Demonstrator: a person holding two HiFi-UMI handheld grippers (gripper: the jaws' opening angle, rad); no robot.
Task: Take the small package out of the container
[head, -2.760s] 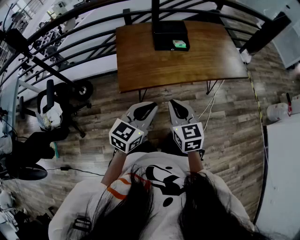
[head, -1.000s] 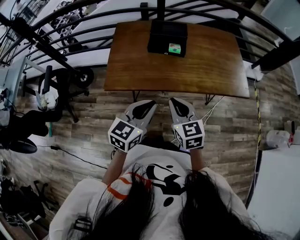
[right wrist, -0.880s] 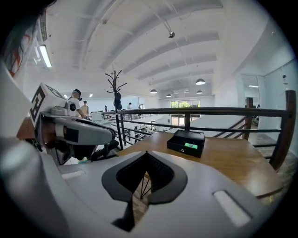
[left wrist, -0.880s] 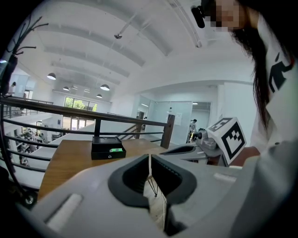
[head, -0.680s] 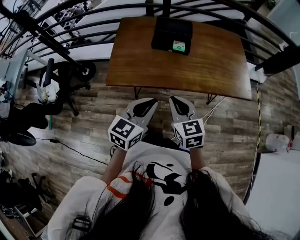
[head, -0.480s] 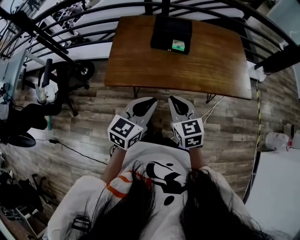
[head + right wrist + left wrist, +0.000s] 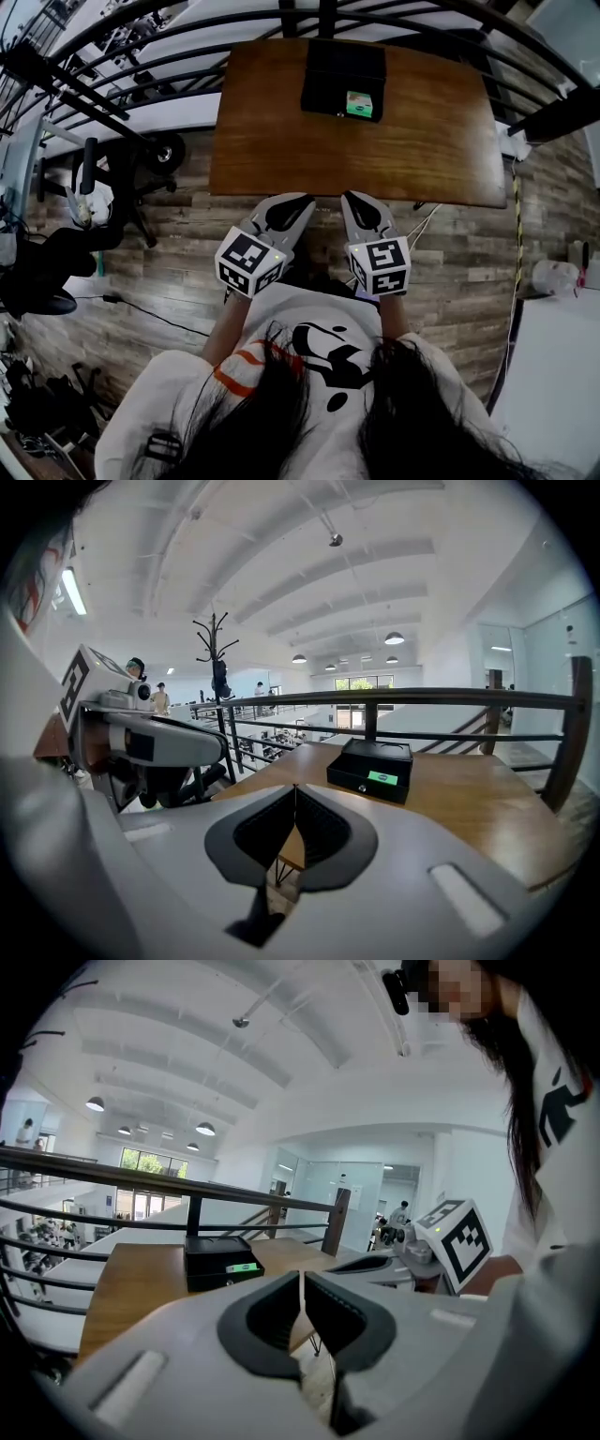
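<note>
A black box-shaped container [image 7: 342,77] stands at the far middle of a wooden table [image 7: 281,141]. A small green package [image 7: 359,103] lies at its near right corner, also seen as the green package [image 7: 244,1267] and green package [image 7: 382,777]. My left gripper [image 7: 302,199] and right gripper [image 7: 353,196] are held side by side just short of the table's near edge, well away from the container. Both are shut, with nothing between the jaws. In the gripper views the left gripper [image 7: 301,1277] and right gripper [image 7: 294,787] show their tips touching.
A dark metal railing [image 7: 187,42] runs behind and around the table. An office chair [image 7: 89,202] and cables stand on the wooden floor at the left. A white table edge [image 7: 553,375] sits at the right. Thin table legs [image 7: 272,192] show under the near edge.
The table and container have shifted a little in the head view as the person came closer. Both grippers now reach the table's near edge. Their jaws stayed shut.
</note>
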